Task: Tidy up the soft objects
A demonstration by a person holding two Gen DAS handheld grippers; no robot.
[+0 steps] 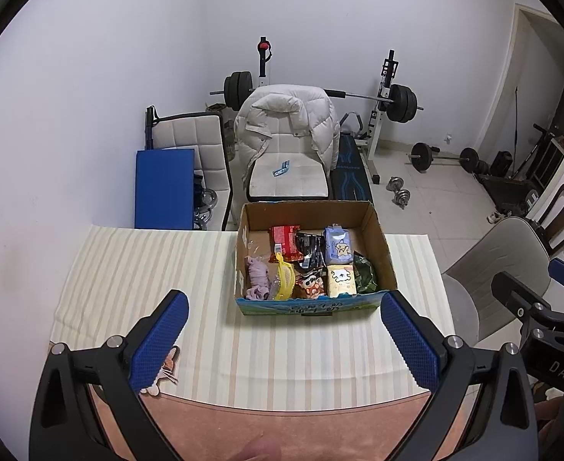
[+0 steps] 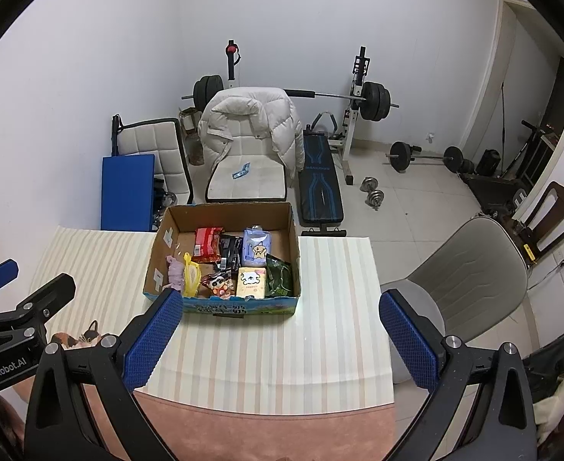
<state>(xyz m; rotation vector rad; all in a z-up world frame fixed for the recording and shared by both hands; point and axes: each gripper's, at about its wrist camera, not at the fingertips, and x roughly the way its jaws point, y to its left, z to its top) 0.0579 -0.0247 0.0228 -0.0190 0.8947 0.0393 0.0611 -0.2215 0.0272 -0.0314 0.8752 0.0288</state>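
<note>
An open cardboard box [image 1: 377,246] [image 2: 159,257] stands on the striped tablecloth [image 1: 147,269] [image 2: 320,326] at the table's far side. It holds several soft packs: a red pack [image 1: 283,240], a black pack [image 1: 310,251], a blue star pack [image 1: 336,246], a yellow pouch [image 1: 283,282], a mauve cloth [image 1: 257,276], a cream pack [image 1: 341,279] and a green bag [image 1: 364,274]. My left gripper [image 1: 283,340] is open and empty, held back from the box. My right gripper [image 2: 282,340] is open and empty, near the table's front.
A cat-shaped item [image 1: 162,372] [image 2: 86,336] lies at the table's front left. A grey chair [image 2: 470,288] stands right of the table. A chair with a white jacket [image 1: 285,123], a blue mat [image 1: 164,188] and a weight bench [image 2: 320,188] stand beyond.
</note>
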